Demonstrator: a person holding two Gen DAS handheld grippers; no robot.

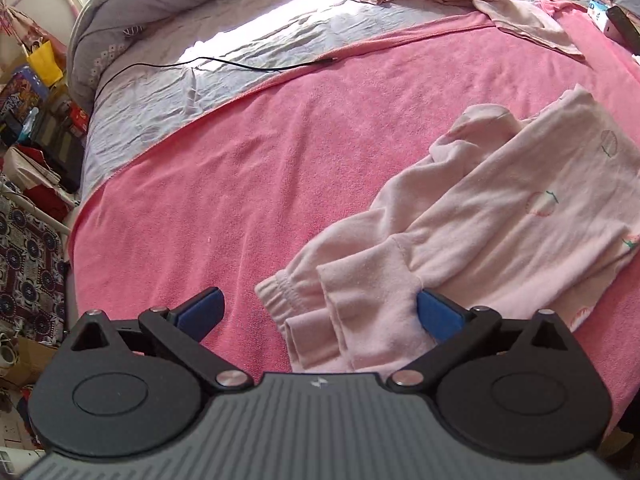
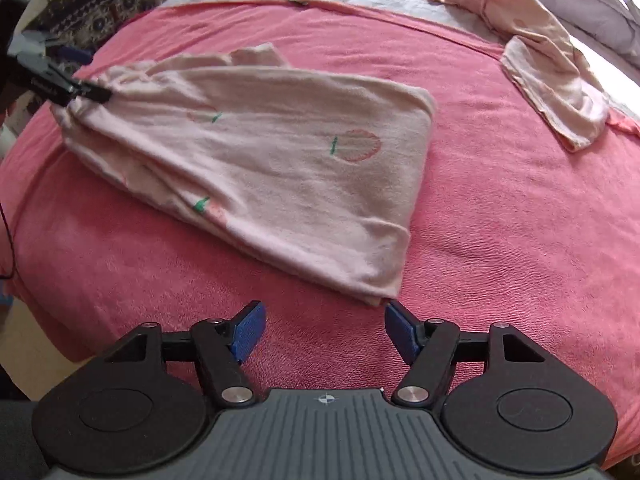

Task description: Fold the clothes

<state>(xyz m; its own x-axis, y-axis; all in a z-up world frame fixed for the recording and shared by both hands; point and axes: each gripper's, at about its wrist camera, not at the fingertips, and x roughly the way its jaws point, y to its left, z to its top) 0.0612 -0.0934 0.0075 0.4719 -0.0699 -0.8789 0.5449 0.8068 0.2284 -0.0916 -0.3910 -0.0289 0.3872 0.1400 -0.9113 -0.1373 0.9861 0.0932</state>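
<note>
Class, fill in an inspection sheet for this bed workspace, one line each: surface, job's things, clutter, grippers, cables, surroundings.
Surface: pink blanket over a grey sheet.
Job's things: folded pale pink garment; crumpled pink garment at the far edge.
Clutter: small items at the blanket's far corner, too small to name.
Grippers: left gripper open, garment cuffs between its jaws; right gripper open, empty, at the garment's near corner.
Cables: black cable across the sheet.
Surroundings: yellow bag and boxes beside the bed.
</note>
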